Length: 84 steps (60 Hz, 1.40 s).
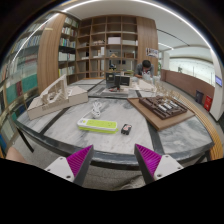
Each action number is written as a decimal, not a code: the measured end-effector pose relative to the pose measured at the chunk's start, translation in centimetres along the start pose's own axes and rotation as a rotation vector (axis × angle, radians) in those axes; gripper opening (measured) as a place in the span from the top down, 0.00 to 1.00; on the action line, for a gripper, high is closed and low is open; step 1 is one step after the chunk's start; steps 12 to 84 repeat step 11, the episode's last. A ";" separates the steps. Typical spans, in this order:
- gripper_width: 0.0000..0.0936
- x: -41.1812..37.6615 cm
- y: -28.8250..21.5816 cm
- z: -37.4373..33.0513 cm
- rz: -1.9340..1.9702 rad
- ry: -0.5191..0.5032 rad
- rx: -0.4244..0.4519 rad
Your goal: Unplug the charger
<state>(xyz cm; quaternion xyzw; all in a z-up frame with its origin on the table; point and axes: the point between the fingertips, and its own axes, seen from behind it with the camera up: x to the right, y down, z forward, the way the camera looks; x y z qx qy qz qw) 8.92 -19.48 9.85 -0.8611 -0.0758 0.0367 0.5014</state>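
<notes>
A pale green and white power strip point(96, 125) lies flat on the grey marbled table point(60, 135), well beyond my fingers. A small dark block, apparently the charger point(126, 128), sits just to the right of the strip; I cannot tell whether it is plugged into it. My gripper point(113, 160) is open and empty. Its magenta pads point(79, 158) are spread wide above the table's near edge. Nothing is between them.
A wooden tray point(166, 108) with dark pieces stands at the right of the table, and a wooden rack point(55, 98) at the left. Small items and a monitor point(117, 81) are at the far end. A person point(147, 70) sits by the bookshelves point(105, 45).
</notes>
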 end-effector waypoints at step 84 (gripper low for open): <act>0.09 1.9 1.7 1.7 0.004 0.004 -0.007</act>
